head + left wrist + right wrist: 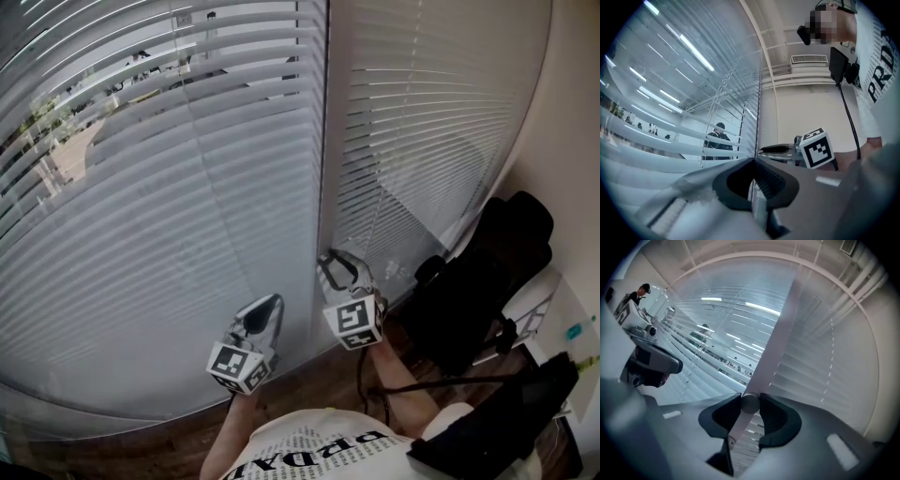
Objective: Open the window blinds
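Window bay hung with pale horizontal slat blinds [169, 244], split by a flat vertical mullion [323, 141]. Right gripper [750, 398]: jaws pinching the slender, round-ended tilt wand [749, 405] beside the mullion. Left gripper [753, 160]: jaws pressed together, empty, facing the left panel.

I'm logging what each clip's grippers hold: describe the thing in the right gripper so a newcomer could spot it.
Two slatted blinds cover the window, parted by a pale upright post. Low on that post the right gripper is shut on a thin wand that hangs alongside it. Unlike the flat, level slats around it, the wand is round and runs up and down.
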### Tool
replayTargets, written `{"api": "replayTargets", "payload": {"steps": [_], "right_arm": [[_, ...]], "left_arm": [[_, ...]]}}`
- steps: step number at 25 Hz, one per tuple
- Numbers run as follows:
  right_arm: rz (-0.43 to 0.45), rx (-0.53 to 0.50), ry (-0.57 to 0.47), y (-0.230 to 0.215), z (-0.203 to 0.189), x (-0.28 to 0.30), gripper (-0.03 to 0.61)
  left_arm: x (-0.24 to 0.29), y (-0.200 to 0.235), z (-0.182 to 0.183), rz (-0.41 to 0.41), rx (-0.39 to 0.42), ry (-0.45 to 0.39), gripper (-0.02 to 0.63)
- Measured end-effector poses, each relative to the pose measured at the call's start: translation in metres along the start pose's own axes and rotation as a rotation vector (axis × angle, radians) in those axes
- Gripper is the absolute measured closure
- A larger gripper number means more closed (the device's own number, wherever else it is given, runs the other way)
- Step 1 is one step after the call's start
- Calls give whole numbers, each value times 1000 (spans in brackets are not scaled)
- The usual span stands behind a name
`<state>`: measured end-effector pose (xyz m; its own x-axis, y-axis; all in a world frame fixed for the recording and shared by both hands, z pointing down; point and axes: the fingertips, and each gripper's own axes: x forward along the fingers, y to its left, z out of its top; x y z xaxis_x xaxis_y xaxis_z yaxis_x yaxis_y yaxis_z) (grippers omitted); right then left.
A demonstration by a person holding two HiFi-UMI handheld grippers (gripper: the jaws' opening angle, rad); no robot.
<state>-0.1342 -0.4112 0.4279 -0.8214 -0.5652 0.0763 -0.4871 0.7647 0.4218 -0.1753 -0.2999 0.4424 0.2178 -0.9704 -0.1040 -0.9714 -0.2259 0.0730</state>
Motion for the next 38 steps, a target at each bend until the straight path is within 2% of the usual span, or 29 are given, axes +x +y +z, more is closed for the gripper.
{"api": "replayTargets", "payload": {"steps": [16, 19, 23, 28, 30, 31, 34, 38], "right_arm": [[24, 472, -76, -9, -5, -1, 445], [24, 530, -84, -11, -5, -1, 445], [40, 682, -97, -13, -7, -1, 445], [43, 709, -95, -13, -7, 0, 445], [39, 687, -90, -13, -7, 0, 445], [35, 645, -86, -12, -6, 0, 443], [10, 402, -68, -11, -2, -3, 441], [-5, 62, -11, -6, 3, -4, 397]], "left_arm": [[0, -2, 0, -15, -2, 3, 621], [1, -3, 0, -19, -4, 4, 621], [1, -5, 0, -22, -8, 5, 621], [0, -7, -1, -24, -10, 8, 621], [0, -8, 0, -24, -10, 8, 621], [0, -8, 0, -23, -11, 9, 621], [-2, -8, -1, -22, -9, 12, 621], [-4, -5, 0, -12, -5, 10, 621]]}}
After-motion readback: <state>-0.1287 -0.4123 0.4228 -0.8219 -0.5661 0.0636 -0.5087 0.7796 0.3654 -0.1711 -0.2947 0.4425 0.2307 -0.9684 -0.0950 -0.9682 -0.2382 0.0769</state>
